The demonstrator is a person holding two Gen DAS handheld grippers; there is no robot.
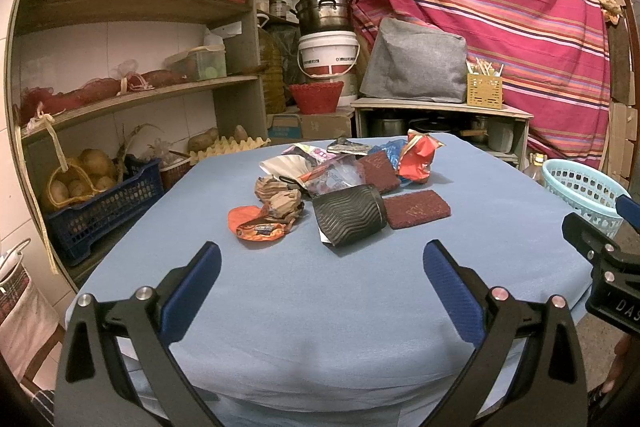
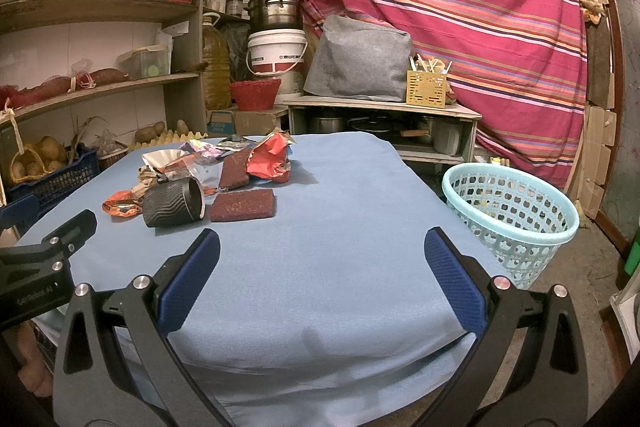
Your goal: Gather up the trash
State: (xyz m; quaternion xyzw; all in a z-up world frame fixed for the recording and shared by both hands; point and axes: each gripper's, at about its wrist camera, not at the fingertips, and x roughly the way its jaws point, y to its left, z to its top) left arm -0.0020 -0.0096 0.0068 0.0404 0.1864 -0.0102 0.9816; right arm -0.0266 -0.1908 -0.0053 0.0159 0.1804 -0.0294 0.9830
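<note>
Left gripper and right gripper: jaws spread wide, empty, above the blue table. Trash pile lies ahead of both, unobstructed. Basket stands forward-right, beside the table.

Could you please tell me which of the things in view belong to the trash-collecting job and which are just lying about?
Job:
black ribbed cup
crumpled paper balls
orange wrapper
red wrapper
light blue basket

Lying about:
potatoes
white bucket
steel pot
grey bag
</note>
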